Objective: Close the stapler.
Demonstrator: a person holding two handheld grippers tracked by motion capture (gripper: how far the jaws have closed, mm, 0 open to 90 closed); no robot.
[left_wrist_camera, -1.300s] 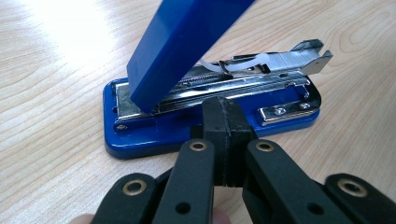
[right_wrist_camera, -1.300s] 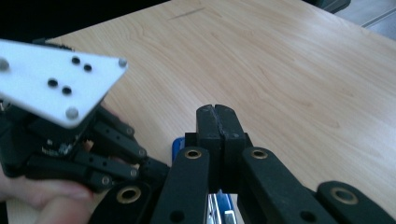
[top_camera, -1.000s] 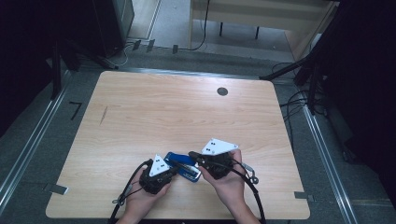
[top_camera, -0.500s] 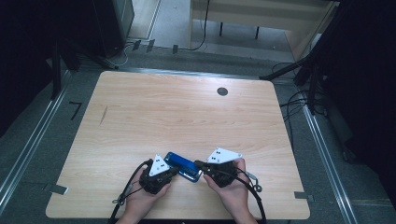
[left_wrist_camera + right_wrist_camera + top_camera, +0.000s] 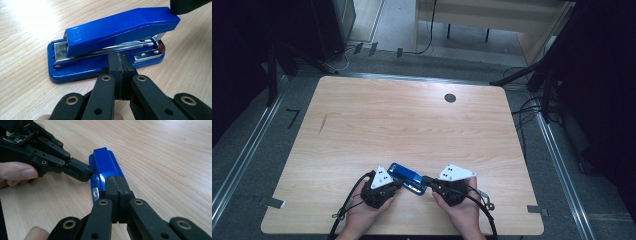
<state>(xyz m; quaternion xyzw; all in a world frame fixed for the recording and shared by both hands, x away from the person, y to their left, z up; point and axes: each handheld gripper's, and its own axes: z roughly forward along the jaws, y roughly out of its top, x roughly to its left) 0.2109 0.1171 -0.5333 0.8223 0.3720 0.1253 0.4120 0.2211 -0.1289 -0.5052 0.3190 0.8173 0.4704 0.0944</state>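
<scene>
Pale wood worktop (image 5: 412, 125) carries a blue stapler (image 5: 407, 178) near its 6 o'clock edge. Left gripper (image 5: 120, 62) presses closed jaws against the stapler's side at the base; right gripper (image 5: 117, 185) rests closed jaws on the raised front end. Rigid, smooth-topped, probably fairly heavy: best gripped across its narrow flanks.
</scene>
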